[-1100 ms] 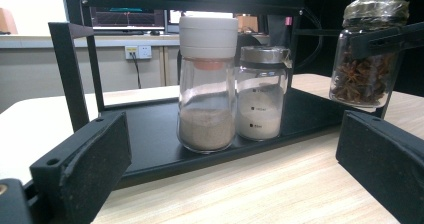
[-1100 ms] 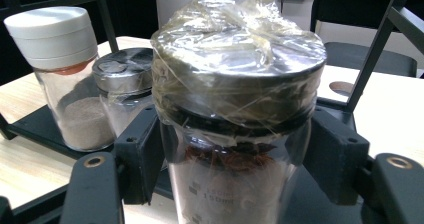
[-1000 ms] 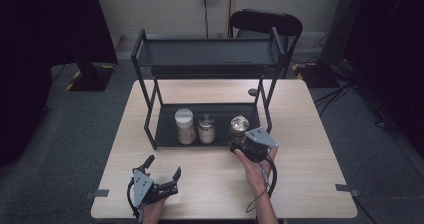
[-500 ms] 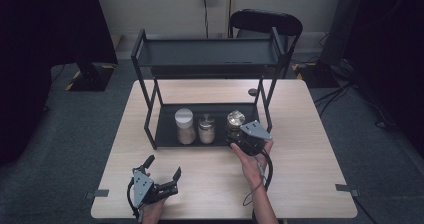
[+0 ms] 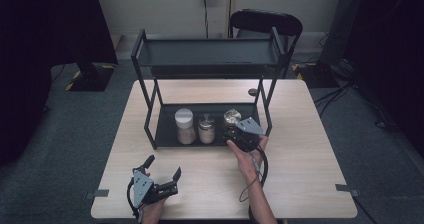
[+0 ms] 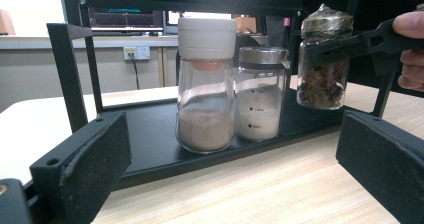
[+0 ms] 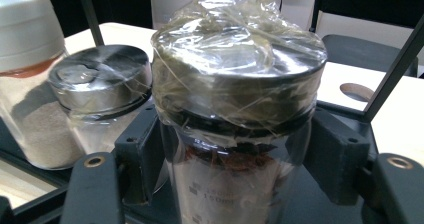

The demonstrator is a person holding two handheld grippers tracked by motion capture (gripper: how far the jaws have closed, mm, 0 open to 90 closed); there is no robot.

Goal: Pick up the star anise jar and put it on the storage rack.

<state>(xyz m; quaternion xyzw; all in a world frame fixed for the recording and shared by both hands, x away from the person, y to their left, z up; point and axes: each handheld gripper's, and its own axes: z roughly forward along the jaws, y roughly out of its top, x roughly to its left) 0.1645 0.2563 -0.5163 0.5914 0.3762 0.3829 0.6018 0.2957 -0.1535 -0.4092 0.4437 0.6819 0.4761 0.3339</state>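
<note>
at the right end of the rack's [image 5: 150, 134] bottom tray, my right hand-held gripper [image 5: 239, 135] is clamped around the foil-topped jar [image 7: 235, 114], just beside the steel-lidded jar [image 6: 260, 99] and the white-capped jar [image 6: 206, 84]. near the tabletop's [image 5: 310, 149] front edge, my left hand-held gripper [image 5: 162, 168] rests with jaws spread wide, holding nothing.

My two black plastic grippers are blocky. On my right gripper [image 7: 235, 159] each jaw is a thick matte slab, and behind each sits an arm with a brass-ringed screw hole. My left gripper [image 5: 163, 174] has broad square pads with a small round hole. A grey three-cornered plate tops each body, and a black cable trails back.
</note>
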